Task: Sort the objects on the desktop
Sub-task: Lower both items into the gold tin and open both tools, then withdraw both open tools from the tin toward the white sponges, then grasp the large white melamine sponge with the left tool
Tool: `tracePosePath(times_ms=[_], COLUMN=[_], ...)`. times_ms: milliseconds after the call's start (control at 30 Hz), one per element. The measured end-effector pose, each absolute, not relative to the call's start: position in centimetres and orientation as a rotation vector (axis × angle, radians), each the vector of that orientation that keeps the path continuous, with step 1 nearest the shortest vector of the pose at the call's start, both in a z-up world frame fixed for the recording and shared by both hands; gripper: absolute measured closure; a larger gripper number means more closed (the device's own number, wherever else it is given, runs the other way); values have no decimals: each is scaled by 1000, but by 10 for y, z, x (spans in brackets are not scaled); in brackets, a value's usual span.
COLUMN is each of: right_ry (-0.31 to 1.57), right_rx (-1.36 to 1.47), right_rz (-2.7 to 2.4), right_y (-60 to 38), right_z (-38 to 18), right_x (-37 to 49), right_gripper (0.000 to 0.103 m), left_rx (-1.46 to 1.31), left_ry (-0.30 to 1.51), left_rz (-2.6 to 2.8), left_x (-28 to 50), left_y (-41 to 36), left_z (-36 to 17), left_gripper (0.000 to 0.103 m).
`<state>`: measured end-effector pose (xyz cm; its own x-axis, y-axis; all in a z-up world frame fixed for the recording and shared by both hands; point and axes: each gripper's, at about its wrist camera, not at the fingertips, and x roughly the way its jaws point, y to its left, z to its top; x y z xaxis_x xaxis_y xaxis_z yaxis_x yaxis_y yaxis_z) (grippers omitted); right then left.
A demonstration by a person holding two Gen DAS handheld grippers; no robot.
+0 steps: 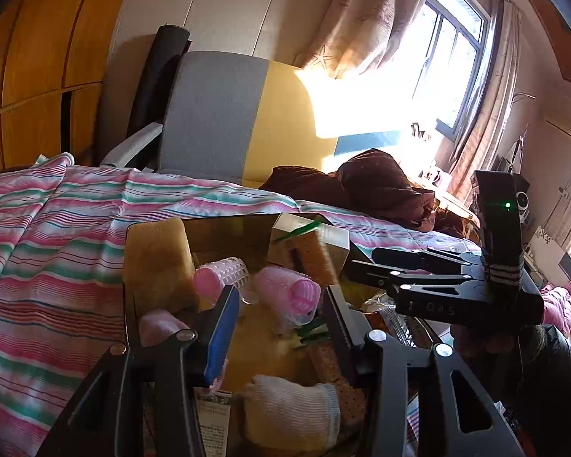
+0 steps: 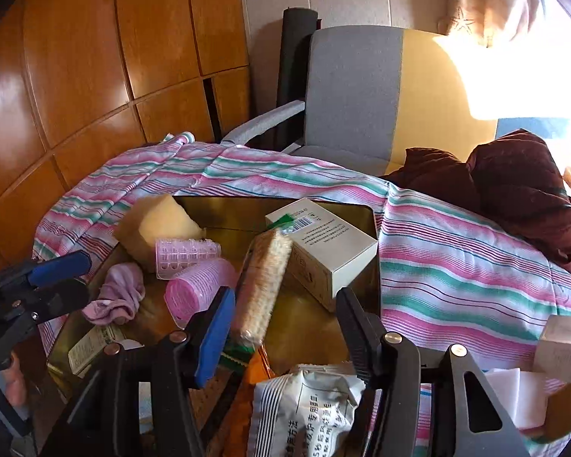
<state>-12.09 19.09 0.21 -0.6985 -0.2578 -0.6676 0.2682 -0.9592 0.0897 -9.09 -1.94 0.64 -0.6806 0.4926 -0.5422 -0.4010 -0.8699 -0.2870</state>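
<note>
white packet [image 2: 304, 411] (Chinese print) nearest | white box [image 2: 323, 247] barcoded | left gripper [image 1: 281, 304], right gripper [image 2: 285, 304]: jaws apart, empty

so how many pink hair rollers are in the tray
2: a pale pink hair roller lies against the yellow sponge, a brighter pink hair roller just in front of it. Clutter may hide more.

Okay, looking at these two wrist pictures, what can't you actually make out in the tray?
- Left wrist view: the small pale pink cloth is mostly hidden behind the left tongs.
- Right wrist view: the white crinkled packet is cut off by the bottom edge.
- Right wrist view: print on the white cardboard box is too small to read.
</note>
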Motion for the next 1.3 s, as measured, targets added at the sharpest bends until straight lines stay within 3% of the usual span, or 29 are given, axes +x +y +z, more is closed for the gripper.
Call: tracePosePath(times_ms=[333, 733, 1133, 1200, 1300], right_ry=[-176, -424, -634, -636, -641], right_rx=[951, 1070, 1018, 997, 961], right_rz=[-2850, -3174, -3220, -3220, -3219], right_y=[279, 417, 461, 462, 462], right_z=[8, -34, -69, -70, -71], right_x=[-28, 61, 83, 83, 85], right_gripper=[43, 41, 39, 39, 38], left_rx=[-821, -859, -1089, -1106, -1126], left_ry=[-172, 21, 62, 73, 74], left_rz=[2401, 2104, 2122, 2145, 2178], left_x=[-56, -15, -48, -55, -67], left_y=[14, 161, 261, 269, 274], left_z=[16, 9, -25, -28, -32], left_gripper=[56, 55, 35, 24, 20])
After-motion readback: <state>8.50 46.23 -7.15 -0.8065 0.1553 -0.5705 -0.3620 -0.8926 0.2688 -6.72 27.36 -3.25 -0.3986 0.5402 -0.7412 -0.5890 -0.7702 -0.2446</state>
